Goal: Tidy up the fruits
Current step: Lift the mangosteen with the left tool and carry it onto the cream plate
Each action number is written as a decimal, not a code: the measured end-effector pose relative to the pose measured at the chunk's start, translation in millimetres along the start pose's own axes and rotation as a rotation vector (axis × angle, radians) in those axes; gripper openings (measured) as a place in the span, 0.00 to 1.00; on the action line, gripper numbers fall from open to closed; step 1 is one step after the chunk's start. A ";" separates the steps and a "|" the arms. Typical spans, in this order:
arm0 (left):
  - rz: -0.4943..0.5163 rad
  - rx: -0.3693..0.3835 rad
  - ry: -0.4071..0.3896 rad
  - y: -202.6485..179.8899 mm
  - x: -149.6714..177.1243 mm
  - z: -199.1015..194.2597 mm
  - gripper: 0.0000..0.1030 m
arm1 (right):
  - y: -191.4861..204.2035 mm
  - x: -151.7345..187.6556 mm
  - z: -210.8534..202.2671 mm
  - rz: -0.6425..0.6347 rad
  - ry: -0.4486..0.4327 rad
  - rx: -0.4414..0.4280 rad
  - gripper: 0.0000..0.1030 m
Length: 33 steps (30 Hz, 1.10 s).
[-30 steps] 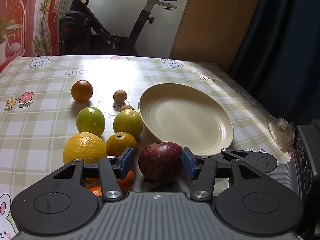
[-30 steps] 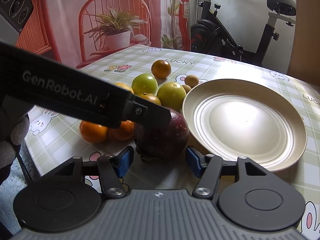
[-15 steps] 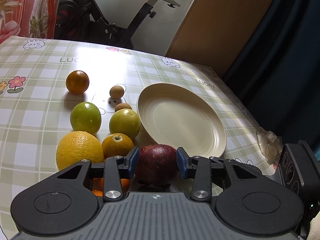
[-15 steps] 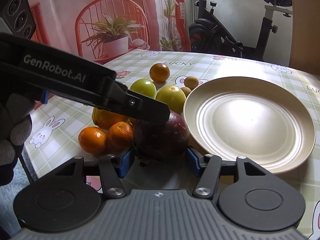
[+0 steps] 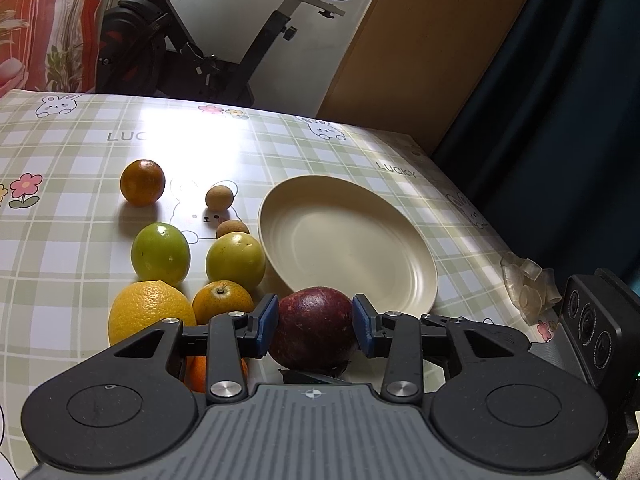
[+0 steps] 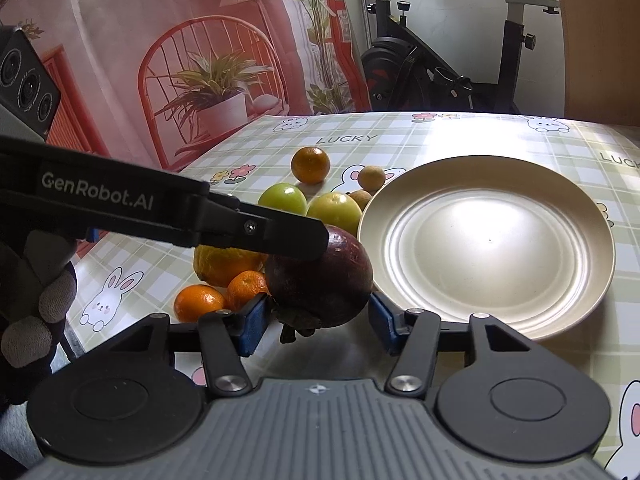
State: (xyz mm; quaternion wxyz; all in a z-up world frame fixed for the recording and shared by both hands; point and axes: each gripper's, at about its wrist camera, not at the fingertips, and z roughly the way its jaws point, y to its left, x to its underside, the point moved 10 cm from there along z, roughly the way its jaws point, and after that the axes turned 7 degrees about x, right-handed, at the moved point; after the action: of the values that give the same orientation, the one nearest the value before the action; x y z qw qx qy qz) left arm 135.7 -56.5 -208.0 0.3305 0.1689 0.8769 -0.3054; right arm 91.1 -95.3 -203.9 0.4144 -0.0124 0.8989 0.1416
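Daylight pours in from beyond the plate, glaring white off its centre and off the tablecloth behind it. Fruit shadows fall toward the cameras. Both views sharp, fisheye bending the edges.

Exercise bike against a white wall; wooden panel beside dark curtain; red-printed backdrop left.

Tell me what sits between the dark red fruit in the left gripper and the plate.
Nothing visible does. The dark red fruit, clamped in the left gripper, sits right beside the near rim of the cream plate, which holds nothing. The other fruits lie on its far side from the plate.
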 end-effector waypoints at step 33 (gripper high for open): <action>-0.060 0.053 0.011 5.3 -54.1 54.6 0.38 | -54.9 -43.2 14.2 0.044 -0.028 0.063 0.54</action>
State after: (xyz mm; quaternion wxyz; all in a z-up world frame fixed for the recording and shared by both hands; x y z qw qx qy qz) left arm 203.6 -92.8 -205.8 0.3116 0.1530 0.8750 -0.3374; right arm 137.7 -148.3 -193.7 0.4237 0.0222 0.8972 0.1225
